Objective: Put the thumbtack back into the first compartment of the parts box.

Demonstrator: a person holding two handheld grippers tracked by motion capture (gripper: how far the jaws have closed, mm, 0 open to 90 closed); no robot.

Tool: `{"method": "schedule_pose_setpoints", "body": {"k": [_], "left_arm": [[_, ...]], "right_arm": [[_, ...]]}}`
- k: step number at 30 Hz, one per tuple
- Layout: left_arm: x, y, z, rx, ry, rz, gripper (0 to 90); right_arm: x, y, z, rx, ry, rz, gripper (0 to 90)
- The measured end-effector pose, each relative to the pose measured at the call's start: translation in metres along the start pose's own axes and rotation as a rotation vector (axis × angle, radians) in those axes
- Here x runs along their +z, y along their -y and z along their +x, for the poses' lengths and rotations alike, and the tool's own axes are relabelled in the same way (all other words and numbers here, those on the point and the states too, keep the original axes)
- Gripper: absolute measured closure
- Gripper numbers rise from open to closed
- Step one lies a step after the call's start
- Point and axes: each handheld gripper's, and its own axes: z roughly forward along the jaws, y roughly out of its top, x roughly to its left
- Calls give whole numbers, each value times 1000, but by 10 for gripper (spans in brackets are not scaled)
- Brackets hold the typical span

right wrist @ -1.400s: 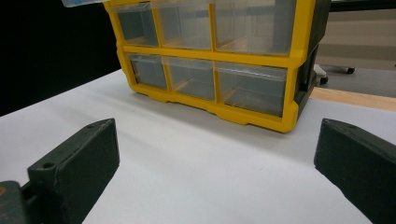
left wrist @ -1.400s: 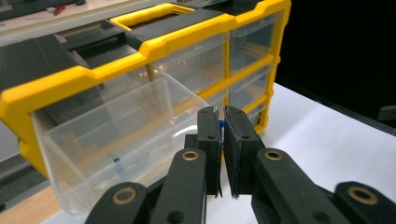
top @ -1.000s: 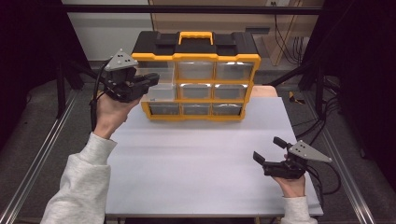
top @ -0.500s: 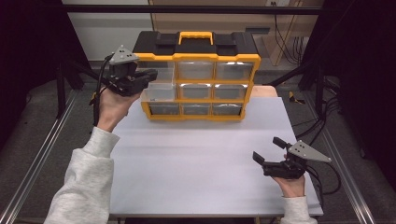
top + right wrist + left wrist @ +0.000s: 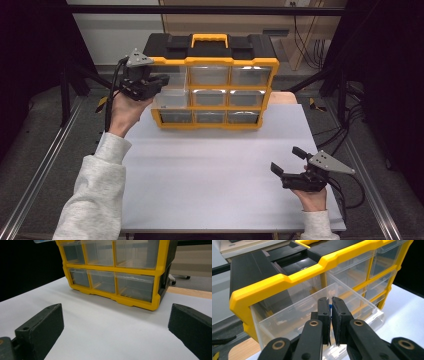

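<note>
A yellow and black organizer [image 5: 215,47] with clear drawers stands at the back of the white table [image 5: 215,175]. Its top left drawer [image 5: 172,99] is pulled out. My left gripper [image 5: 162,80] is held high at that corner, just above the open drawer [image 5: 294,312]. In the left gripper view its jaws are almost together at the left gripper [image 5: 330,300], with a small blue thing [image 5: 330,308] pinched between the tips. My right gripper [image 5: 286,160] rests low at the front right, open and holding nothing. It faces the organizer [image 5: 155,272], its jaws wide apart at the right gripper [image 5: 115,315].
Metal rails run along both sides of the table. Black frame posts stand at the back left and back right. Cables hang behind the organizer at the right. A strip of bare wood shows past the white sheet beside the organizer [image 5: 190,292].
My left gripper has risen and moved right toward the organizer's top left corner. The right gripper has stayed where it was.
</note>
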Motion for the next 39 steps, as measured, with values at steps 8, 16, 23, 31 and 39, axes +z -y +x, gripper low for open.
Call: {"method": "schedule_pose_setpoints", "body": {"k": [8, 16, 23, 31, 39], "left_arm": [[6, 2, 1, 4, -13, 40, 849], [12, 1, 0, -5, -22, 54, 849], [15, 1, -4, -15, -46, 70, 845], [13, 0, -3, -22, -43, 87, 788], [11, -1, -4, -34, -52, 63, 682]], "right_arm": [[0, 0, 0, 0, 0, -1, 5], [0, 0, 0, 1, 1, 0, 5], [0, 0, 0, 5, 0, -3, 6], [0, 0, 0, 2, 0, -3, 5], [0, 0, 0, 4, -1, -5, 5]]}}
